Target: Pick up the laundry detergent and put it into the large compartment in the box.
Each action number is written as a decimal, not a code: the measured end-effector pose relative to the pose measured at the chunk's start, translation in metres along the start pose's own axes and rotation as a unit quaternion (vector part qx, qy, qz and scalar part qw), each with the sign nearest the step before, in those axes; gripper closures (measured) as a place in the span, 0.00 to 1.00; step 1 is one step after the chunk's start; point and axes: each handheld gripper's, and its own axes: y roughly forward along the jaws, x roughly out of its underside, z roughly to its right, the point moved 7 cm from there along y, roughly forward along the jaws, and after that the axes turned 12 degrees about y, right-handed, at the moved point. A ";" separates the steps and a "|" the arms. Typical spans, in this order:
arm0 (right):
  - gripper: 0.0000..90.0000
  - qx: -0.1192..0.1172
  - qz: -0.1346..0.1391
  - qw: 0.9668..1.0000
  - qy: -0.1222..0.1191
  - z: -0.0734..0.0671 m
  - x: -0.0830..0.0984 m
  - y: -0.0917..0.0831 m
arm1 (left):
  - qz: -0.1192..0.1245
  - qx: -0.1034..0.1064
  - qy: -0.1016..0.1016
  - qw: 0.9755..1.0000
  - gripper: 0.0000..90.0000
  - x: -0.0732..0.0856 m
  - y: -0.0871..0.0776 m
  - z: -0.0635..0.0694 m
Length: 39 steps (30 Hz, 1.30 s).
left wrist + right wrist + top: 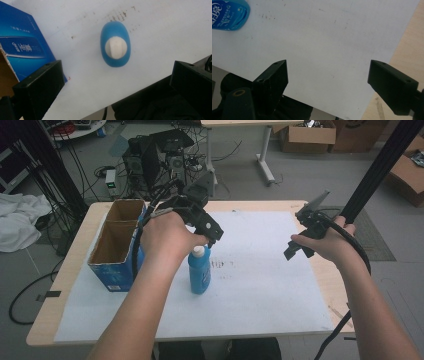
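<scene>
A blue bottle (200,272) with a white cap stands upright on the white sheet (265,285), just right of an open blue cardboard box (116,247). My left gripper (212,236) hovers right above the cap, pointing down. In the left gripper view the bottle (115,47) is seen from the top, beyond the wide-open jaws of the left gripper (117,75), which hold nothing; the box (22,50) lies at the left. My right gripper (296,249) hangs open over the sheet's right side. In the right gripper view the right gripper (328,72) is empty, and the bottle (228,15) sits top left.
The sheet covers most of a wooden table (75,245); bare wood (409,42) runs along its right edge. Behind the table are computer gear and cables (150,160) on the floor, cardboard boxes (307,135), and a slanted black pole (380,165).
</scene>
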 end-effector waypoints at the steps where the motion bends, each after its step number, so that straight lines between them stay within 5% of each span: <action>1: 0.18 0.000 0.000 1.000 0.001 0.000 0.000 0.000 | -0.002 -0.002 0.000 1.000 0.00 -0.001 0.003 0.000; 22: 0.18 0.000 -0.003 1.000 0.001 0.005 -0.004 0.013 | -0.046 -0.006 -0.006 0.999 0.00 -0.011 0.074 -0.003; 39: 0.18 0.003 -0.006 1.000 -0.002 0.009 -0.006 0.022 | -0.068 -0.009 -0.004 0.998 0.00 -0.012 0.105 0.000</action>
